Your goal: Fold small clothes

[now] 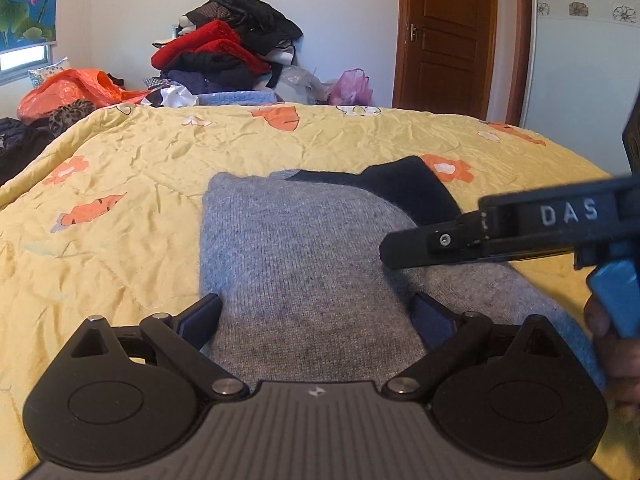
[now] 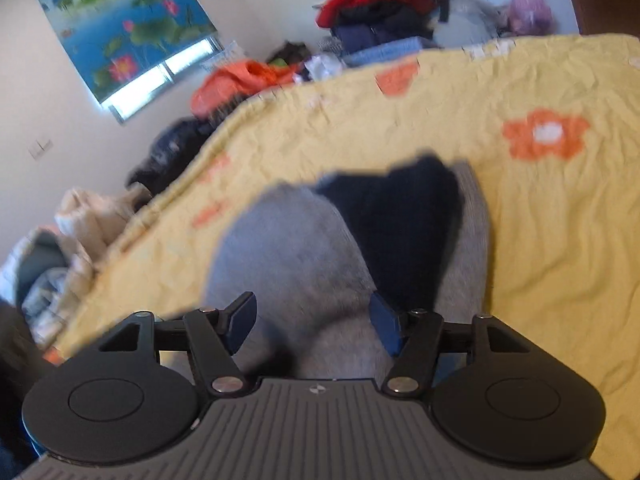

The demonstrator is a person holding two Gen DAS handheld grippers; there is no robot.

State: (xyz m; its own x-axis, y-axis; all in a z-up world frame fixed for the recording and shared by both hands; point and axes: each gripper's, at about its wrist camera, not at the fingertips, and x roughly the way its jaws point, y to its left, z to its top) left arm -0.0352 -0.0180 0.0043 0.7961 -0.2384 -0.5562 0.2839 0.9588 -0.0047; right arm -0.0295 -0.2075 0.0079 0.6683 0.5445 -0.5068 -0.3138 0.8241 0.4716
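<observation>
A grey knit garment (image 1: 304, 248) with a dark navy part (image 1: 404, 192) at its far end lies folded on the yellow flowered bedspread (image 1: 140, 184). My left gripper (image 1: 316, 320) is open, its fingers spread over the near end of the grey knit. My right gripper (image 1: 394, 250) comes in from the right above the garment, seen side-on. In the blurred right wrist view the right gripper (image 2: 314, 322) is open over the same grey garment (image 2: 292, 256), with the navy part (image 2: 404, 224) just ahead.
A heap of red, black and blue clothes (image 1: 228, 44) stands beyond the far edge of the bed, with an orange bag (image 1: 68, 88) at the left and a pink bag (image 1: 352, 86). A brown door (image 1: 448, 36) is at the back right.
</observation>
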